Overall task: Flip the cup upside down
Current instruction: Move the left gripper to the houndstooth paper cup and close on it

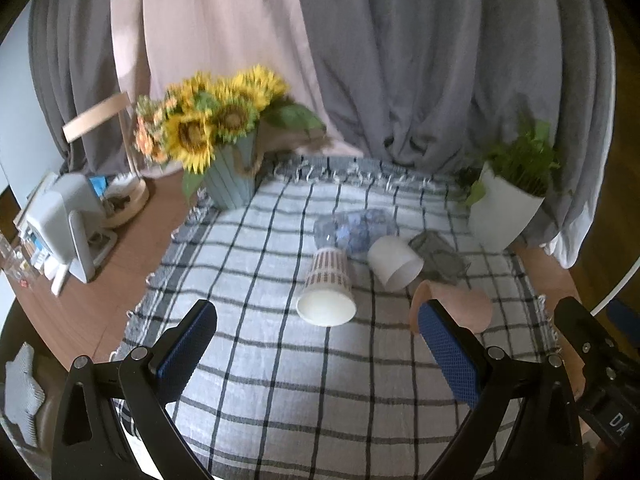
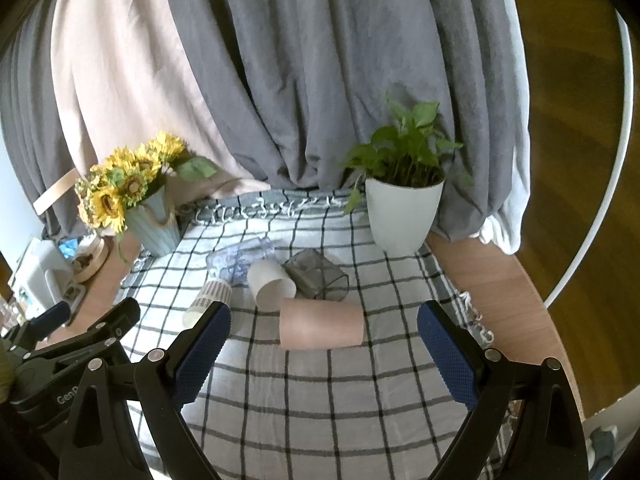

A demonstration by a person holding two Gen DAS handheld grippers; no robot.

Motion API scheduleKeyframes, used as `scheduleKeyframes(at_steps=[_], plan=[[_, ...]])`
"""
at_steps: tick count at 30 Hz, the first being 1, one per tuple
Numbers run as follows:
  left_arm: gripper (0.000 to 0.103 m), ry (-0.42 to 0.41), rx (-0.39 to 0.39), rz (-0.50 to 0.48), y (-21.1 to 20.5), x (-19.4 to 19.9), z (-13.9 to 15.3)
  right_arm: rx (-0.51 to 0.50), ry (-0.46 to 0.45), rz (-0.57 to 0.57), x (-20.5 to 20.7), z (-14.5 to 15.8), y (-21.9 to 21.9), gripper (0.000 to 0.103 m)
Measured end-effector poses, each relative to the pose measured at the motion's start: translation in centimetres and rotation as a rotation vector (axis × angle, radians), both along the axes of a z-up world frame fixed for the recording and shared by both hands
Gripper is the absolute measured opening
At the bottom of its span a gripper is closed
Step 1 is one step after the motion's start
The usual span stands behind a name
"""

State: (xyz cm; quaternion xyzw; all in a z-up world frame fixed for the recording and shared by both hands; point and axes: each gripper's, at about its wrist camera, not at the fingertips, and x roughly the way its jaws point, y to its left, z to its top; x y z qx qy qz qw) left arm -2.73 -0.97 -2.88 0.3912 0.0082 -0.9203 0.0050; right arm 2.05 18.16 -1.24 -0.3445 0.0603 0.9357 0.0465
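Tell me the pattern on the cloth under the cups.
The tablecloth is white with a dark grid check and a grey fringed border; the right wrist view shows it best.

Lighting: soft, dim daylight; faint shadows. Left view motion-blurred, sunflowers [image 1: 212, 120] smeared. Fisheye bending, dark vignetted corners.

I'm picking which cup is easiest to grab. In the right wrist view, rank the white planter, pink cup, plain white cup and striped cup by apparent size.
1. white planter
2. pink cup, though it lies nearest the camera
3. plain white cup
4. striped cup, unsure: the left finger of the right tool partly hides it.
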Motion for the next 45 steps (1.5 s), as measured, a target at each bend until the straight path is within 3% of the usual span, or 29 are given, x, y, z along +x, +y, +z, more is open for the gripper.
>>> scheduleKeyframes(at_steps=[8, 15, 22, 26, 31, 33, 39, 45], plan=[[0.103, -0.179, 0.008, -0.029, -0.9, -5.5, -4.5, -0.038, -0.118, 0.011, -4.1, -3.6, -1.1, 0.095], [0.101, -0.347, 0.050, -0.091, -0.6, -11.9, -8.7, -0.082, -0.218, -0.048, -8.4, -6.9, -1.7, 0.095], [0.092, -0.513, 0.075, -0.101, 0.1, -17.1, -12.9, -0.079, -0.245, -0.090, -11.2, -8.0, -2.2, 0.095], [0.079, -0.597, 0.091, -0.098, 0.5, -18.5, -15.4, -0.081, -0.270, -0.112, -12.0, -8.6, -2.1, 0.095], [0.065, -0.646, 0.094, -0.094, 0.9, -19.1, -17.2, -0.085, -0.289, -0.126, -12.5, -9.3, -1.9, 0.095], [0.065, -0.648, 0.100, -0.092, 1.0, -18.9, -17.4, -0.086, -0.297, -0.137, -12.4, -9.6, -1.7, 0.095], [0.065, -0.599, 0.082, -0.087, 1.2, -17.6, -15.9, -0.083, -0.289, -0.137, -11.9, -9.4, -1.6, 0.095], [0.065, -0.499, 0.059, -0.103, 1.6, -14.4, -12.8, -0.074, -0.275, -0.129, -10.1, -8.9, -1.2, 0.095]])
